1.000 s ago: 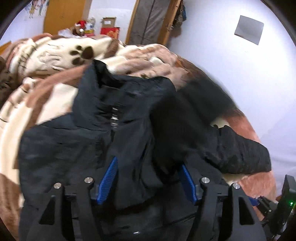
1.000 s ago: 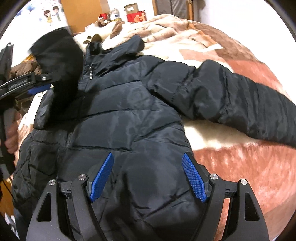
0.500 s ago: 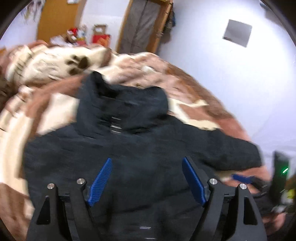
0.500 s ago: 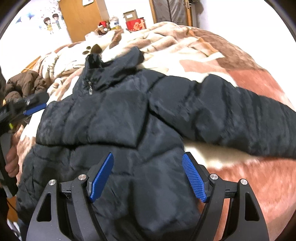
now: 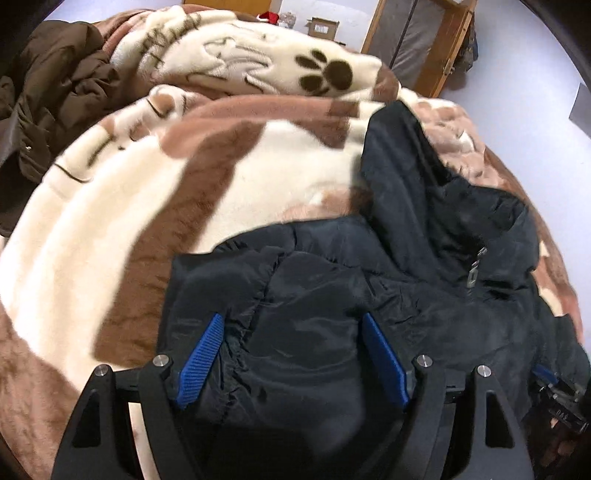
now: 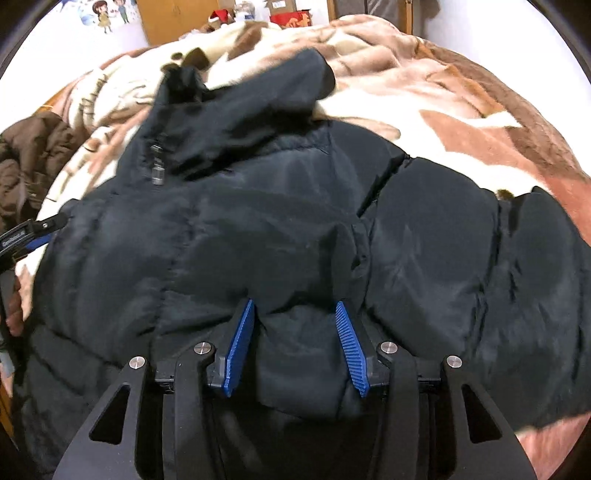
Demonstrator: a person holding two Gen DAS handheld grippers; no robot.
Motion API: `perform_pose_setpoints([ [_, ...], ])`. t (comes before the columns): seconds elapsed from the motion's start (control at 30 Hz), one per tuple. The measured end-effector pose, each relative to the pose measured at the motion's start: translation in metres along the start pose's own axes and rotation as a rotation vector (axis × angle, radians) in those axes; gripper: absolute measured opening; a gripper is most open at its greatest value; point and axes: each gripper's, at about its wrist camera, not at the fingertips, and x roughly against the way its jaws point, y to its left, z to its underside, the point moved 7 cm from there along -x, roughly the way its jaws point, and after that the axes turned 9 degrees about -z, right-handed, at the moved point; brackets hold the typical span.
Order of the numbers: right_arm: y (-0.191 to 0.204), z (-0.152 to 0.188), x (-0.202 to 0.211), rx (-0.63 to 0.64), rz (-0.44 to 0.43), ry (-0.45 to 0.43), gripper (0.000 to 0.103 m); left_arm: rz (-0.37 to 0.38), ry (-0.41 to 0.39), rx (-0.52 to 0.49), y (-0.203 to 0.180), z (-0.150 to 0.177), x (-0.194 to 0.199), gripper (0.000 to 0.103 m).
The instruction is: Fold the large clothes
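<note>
A black puffer jacket (image 6: 280, 236) lies front up on the bed, collar and zipper pull (image 6: 157, 173) toward the far left. In the left wrist view the jacket (image 5: 424, 295) fills the lower right, its left sleeve folded across the body. My left gripper (image 5: 291, 332) stands wide open with the folded sleeve's cuff between its blue pads, not clamped. My right gripper (image 6: 293, 321) is partly closed around a bunched fold of jacket fabric near the right armpit seam; the pads touch the fabric. The right sleeve (image 6: 480, 277) stretches to the right.
A cream and brown paw-print blanket (image 5: 207, 177) covers the bed. A brown jacket (image 5: 48, 96) lies heaped at the far left of the bed. Boxes and a wooden door (image 6: 173, 18) stand behind the bed; a white wall is on the right.
The left gripper laid the left sleeve across the jacket's body, let it go and swung left. The right gripper moved down onto the jacket and narrowed its jaws around a fold of fabric.
</note>
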Motion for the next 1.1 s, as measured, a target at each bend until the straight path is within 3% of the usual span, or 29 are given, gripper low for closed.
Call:
perform_pose_setpoints([
  [0.23,-0.002,-0.004,-0.008,0.029,0.024,0.016,0.047,-0.041,-0.012,-0.049,-0.006,0.004,-0.001,0.084],
  [0.3,-0.002,-0.005,0.002,0.010,0.015,0.023,0.047,-0.022,-0.022,-0.049,-0.004,0.000,0.014,0.082],
  [0.43,0.000,-0.005,0.041,0.007,-0.011,-0.068,0.047,0.047,-0.096,-0.016,0.006,0.008,0.054,0.081],
  [0.5,-0.003,0.001,0.039,0.003,-0.013,-0.057,0.047,0.037,-0.068,-0.015,0.011,0.020,0.049,0.080],
  [0.57,-0.011,0.016,0.017,-0.013,0.002,0.022,0.047,0.005,0.004,-0.019,0.015,0.037,0.028,0.077],
  [0.67,-0.017,0.024,0.010,-0.046,-0.018,0.033,0.046,-0.007,0.011,-0.014,0.015,0.041,0.025,0.077],
  [0.87,-0.008,0.028,0.060,-0.024,0.015,-0.025,0.046,0.006,-0.030,-0.041,0.004,0.047,0.070,0.077],
  [1.1,0.007,0.063,0.143,-0.024,0.019,-0.135,0.046,0.050,-0.068,-0.093,-0.026,0.091,0.149,0.077],
])
